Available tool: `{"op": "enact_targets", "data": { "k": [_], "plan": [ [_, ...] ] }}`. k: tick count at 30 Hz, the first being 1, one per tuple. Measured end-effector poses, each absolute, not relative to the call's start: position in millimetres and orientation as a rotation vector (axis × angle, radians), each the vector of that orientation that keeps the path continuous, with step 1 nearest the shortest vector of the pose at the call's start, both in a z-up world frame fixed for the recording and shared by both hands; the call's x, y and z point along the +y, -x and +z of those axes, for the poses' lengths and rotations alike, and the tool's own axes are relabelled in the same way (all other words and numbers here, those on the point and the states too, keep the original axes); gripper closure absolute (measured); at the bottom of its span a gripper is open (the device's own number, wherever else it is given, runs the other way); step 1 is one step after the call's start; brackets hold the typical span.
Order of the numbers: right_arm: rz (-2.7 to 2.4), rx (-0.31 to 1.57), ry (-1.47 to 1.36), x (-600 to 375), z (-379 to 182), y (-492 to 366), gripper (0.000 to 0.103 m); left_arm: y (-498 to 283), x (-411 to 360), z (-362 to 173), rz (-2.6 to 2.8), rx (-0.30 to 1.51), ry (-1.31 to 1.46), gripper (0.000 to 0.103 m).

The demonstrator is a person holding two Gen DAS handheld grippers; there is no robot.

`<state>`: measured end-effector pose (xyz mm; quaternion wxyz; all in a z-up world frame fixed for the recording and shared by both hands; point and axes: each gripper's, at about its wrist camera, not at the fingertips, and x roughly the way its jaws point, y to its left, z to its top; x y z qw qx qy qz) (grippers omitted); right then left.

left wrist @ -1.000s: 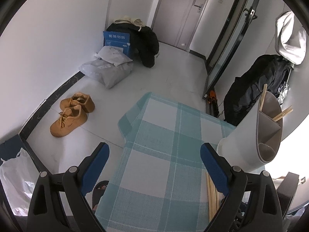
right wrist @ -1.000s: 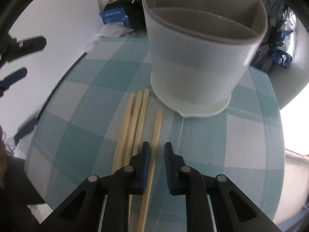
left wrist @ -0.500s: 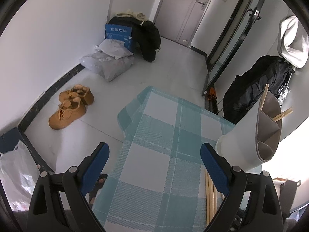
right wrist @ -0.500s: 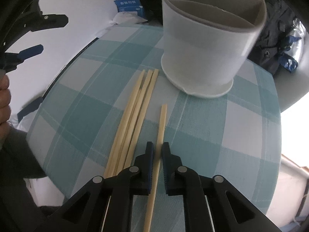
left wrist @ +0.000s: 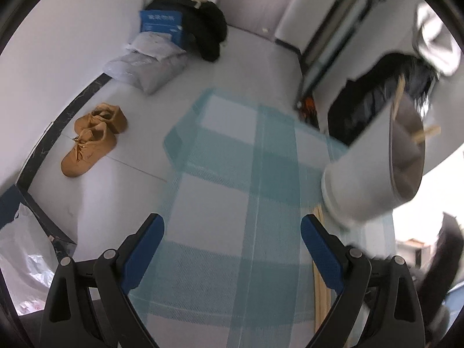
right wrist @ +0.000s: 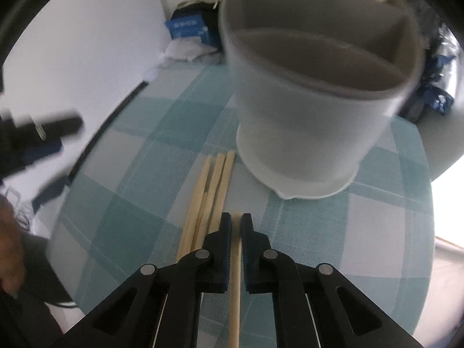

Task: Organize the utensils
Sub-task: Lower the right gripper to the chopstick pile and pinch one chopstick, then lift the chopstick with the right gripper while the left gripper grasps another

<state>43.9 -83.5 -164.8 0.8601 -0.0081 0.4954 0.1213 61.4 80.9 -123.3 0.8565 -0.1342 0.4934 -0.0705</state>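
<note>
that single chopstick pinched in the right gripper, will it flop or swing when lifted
The chopstick looks like stiff wood, so it probably won't flop. The right gripper pinches it near one end, so the long free part may pivot or swing. It is thin and smooth-looking, so it could slip between the pads.

The left wrist camera looks down from high up, to the left of the gray cup [left wrist: 374, 171], over the checked cloth [left wrist: 232, 203] and floor. The right wrist camera sits low and very near the cup [right wrist: 313, 110], facing it. Both show cup and cloth.
</note>
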Motion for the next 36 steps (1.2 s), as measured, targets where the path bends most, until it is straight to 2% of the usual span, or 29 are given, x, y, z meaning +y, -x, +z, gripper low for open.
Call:
{"op": "enact_targets", "data": {
  "k": [6,18,36],
  "plan": [
    [0.257,0.945,-0.180,-121,-139,-29,0.097,-51,43,-135,-0.260,1.142,0.146,0.010],
    [0.198,0.824,-0.587,-208,-125,-6,0.097,-39,6,-144,-0.264,1.198,0.009,0.010],
    [0.182,0.731,-0.695,-249,-113,19,0.097,-43,1,-150,-0.161,1.216,-0.047,0.010]
  ]
}}
